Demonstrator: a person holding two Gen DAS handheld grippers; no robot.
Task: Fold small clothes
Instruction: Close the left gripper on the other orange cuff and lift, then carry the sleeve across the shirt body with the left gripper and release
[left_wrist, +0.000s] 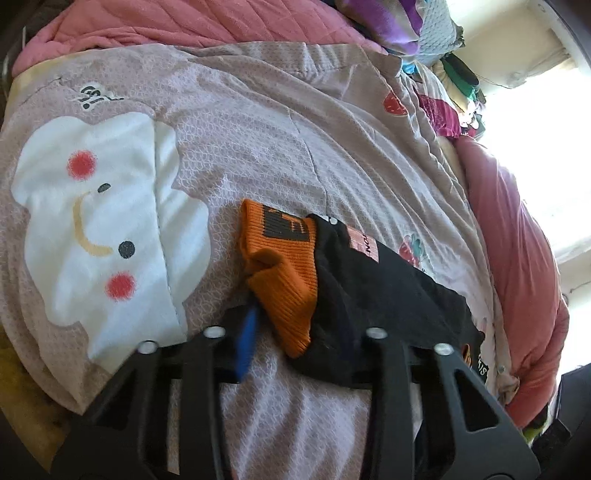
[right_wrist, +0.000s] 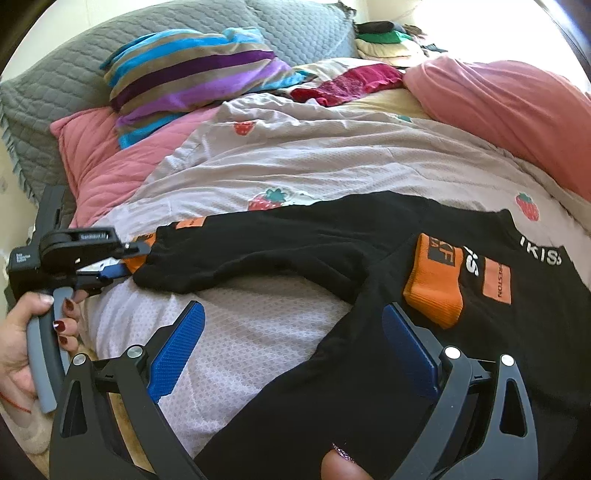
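**Pinching the sleeve cuff before the fold**

The black top (right_wrist: 295, 236) is lying spread across the bed (right_wrist: 258, 317), near its front edge, one sleeve reaching toward the left side; the left tongs (right_wrist: 127, 264) are closing narrowly on that sleeve's orange cuff (left_wrist: 291, 291), a blue pad pressing the knit; the grip should be taking both cuff layers before lifting, keeping the sleeve flat while carrying it inward over the body; the right tongs (right_wrist: 295, 350) are standing wide apart, holding nothing, straddling the other sleeve by its orange cuff (right_wrist: 436, 284), hovering just over the cloth.
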